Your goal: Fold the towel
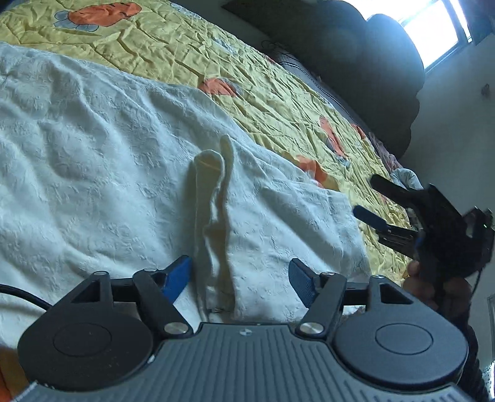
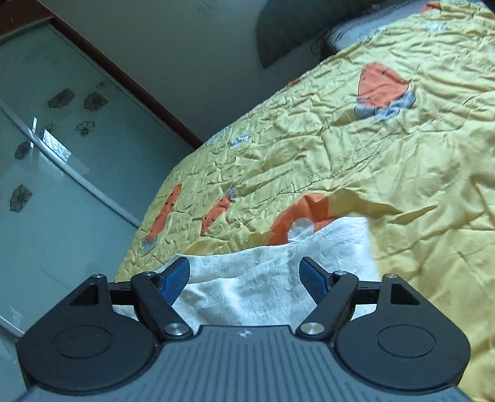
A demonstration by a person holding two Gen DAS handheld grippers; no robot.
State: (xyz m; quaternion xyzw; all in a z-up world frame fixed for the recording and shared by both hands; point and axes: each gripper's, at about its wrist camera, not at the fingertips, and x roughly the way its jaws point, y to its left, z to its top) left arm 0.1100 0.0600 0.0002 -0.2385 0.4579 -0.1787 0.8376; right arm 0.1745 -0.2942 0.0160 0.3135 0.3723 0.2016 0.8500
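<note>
A white textured towel lies spread on a yellow bedspread. A raised pinched fold of the towel stands up between the blue pads of my left gripper, which is open and does not clamp it. My right gripper shows at the right of the left wrist view, held by a hand beyond the towel's right edge. In the right wrist view my right gripper is open just above a corner of the towel, with nothing between its fingers.
The yellow bedspread with orange patches covers the bed all around. A dark headboard or cushion and a bright window lie beyond. A glass sliding door with flower prints stands past the bed's edge.
</note>
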